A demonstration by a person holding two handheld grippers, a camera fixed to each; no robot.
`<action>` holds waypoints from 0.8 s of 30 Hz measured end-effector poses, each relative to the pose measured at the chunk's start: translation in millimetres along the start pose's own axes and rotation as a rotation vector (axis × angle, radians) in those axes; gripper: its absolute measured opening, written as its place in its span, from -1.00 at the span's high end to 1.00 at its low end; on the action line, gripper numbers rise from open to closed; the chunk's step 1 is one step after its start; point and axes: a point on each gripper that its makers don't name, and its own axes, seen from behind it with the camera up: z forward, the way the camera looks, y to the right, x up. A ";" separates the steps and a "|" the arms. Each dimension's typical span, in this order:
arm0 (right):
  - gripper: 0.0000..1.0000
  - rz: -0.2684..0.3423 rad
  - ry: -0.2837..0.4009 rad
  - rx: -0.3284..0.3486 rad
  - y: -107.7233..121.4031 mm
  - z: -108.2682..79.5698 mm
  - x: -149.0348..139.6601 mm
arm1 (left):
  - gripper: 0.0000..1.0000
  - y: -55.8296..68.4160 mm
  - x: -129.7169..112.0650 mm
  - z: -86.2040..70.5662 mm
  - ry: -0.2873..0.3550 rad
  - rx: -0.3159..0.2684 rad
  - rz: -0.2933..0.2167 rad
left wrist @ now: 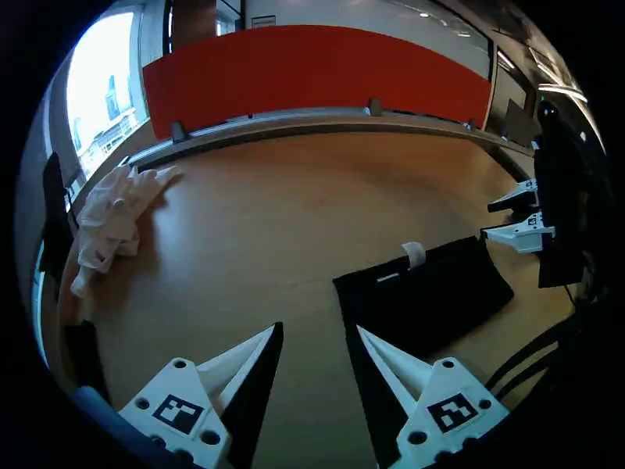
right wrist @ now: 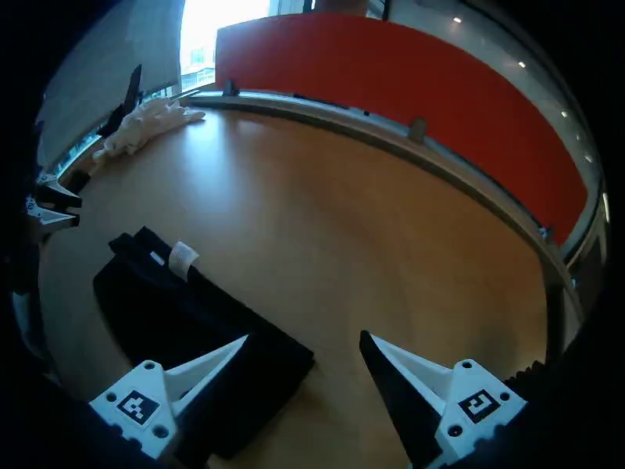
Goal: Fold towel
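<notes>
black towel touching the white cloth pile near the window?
Apart. The left gripper view shows the black towel and the white cloth pile separated by a wide stretch of bare wooden table.

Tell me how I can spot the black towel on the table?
Look at the big wooden table in front of the long red panel. A flat black towel lies on it, away from the panel. It is dark and smooth with a small white tag, unlike the crumpled white cloth in the far corner.
</notes>
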 end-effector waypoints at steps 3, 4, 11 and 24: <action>-1.00 -0.003 0.000 0.010 -6.5 1.3 0.5 | -0.15 -3.9 -5.5 -4.1 -0.007 0.011 -0.012; -1.00 -0.005 0.000 0.015 -9.0 1.9 0.7 | -0.15 -5.1 -7.7 -5.5 -0.010 0.014 -0.015; -1.00 -0.023 0.007 0.044 -26.7 4.9 5.9 | 0.06 -8.2 -15.8 -18.4 -0.003 0.015 -0.031; -1.00 -0.093 0.013 0.115 -70.3 15.2 17.6 | -1.00 -27.8 -36.7 -47.1 0.005 0.070 -0.118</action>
